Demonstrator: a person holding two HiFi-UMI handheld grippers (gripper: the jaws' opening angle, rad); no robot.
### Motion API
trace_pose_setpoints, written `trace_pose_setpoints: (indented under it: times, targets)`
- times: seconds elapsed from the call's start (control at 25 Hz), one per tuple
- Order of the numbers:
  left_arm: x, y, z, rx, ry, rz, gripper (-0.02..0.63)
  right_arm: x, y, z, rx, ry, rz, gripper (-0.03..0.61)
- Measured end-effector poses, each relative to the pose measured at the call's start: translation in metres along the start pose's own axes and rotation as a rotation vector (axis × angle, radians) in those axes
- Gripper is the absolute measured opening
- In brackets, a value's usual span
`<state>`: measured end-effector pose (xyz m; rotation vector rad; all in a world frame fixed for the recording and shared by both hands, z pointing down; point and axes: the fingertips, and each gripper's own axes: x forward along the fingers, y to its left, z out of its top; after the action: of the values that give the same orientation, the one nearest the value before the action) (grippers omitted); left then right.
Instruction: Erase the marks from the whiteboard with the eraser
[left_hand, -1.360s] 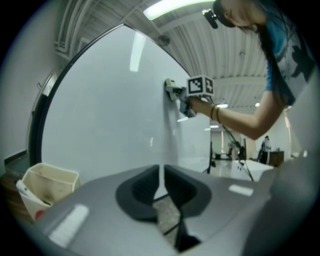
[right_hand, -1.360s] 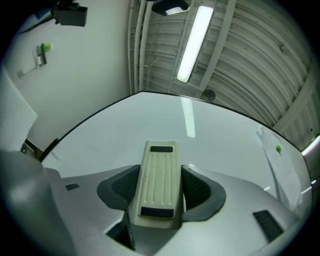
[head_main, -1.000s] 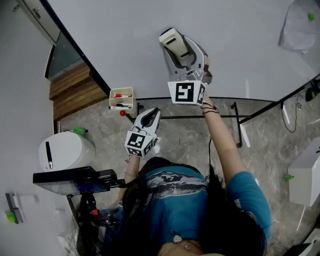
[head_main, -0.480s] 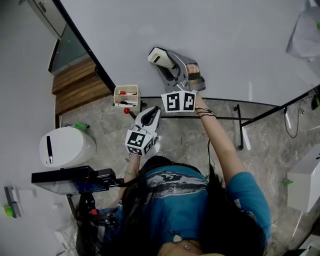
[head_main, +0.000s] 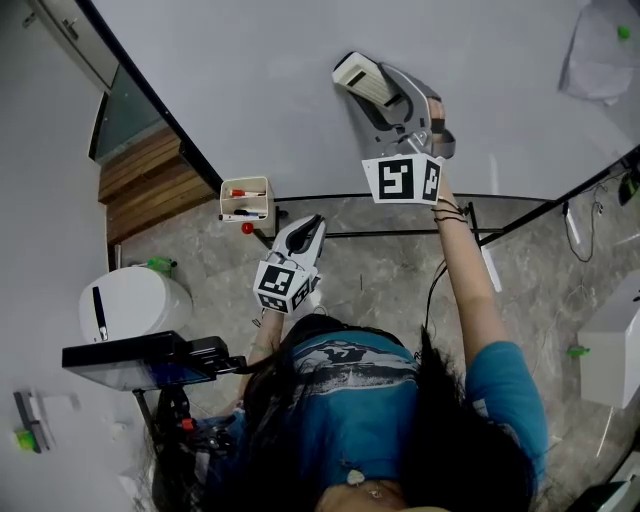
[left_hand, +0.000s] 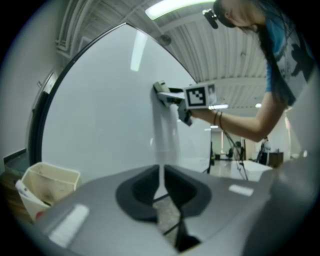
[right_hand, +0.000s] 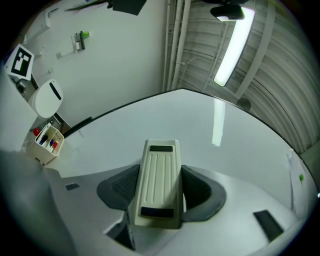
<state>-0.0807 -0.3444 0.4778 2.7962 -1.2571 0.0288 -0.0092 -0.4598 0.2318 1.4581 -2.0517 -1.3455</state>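
Right gripper: jaws clamped on the sides of the cream whiteboard eraser, gripped near its rear end so that most of its ribbed body sticks out past the fingertips. The eraser's long axis runs along the jaws. In the head view it slants up and to the left across the whiteboard. In the left gripper view the eraser's front end meets the board surface at about the height of the raised arm, so it looks pressed to the board, though no view settles whether the felt sits flat. The board lies directly ahead of the eraser and fills the right gripper view. No ink shows on the surface around the eraser, so the direction of the next stroke cannot be fixed from here. Left gripper: jaws drawn together to a thin slit, nothing between them. It is held low near the board's bottom edge, just beside the marker holder and well apart from the eraser. The right arm is the nearer one and carries the tool. Judgement: wiping is under way.
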Motion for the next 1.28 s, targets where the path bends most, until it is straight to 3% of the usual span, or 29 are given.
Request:
trace_pose_setpoints:
  times: [0.16, 0.36, 0.68, 0.96, 1.28]
  targets:
    - [0.004, -0.005, 0.002, 0.002, -0.004, -0.017, 0.029, -0.009, -0.053, -0.009, 0.010, 0.005, -0.056, 0.262]
    - [0.004, -0.006, 0.003, -0.001, -0.005, -0.016, 0.029, -0.021, -0.122, -0.025, 0.135, -0.019, -0.165, 0.262]
    - [0.002, -0.005, 0.000, -0.002, 0.001, -0.011, 0.029, -0.052, -0.205, -0.076, 0.219, 0.056, -0.339, 0.262]
    - [0.001, -0.004, -0.001, 0.006, 0.006, -0.018, 0.029, -0.042, -0.197, -0.073, 0.231, 0.065, -0.324, 0.262]
    - [-0.005, -0.018, 0.002, 0.009, 0.008, 0.011, 0.029, -0.053, -0.117, -0.049, 0.343, 0.037, -0.173, 0.262]
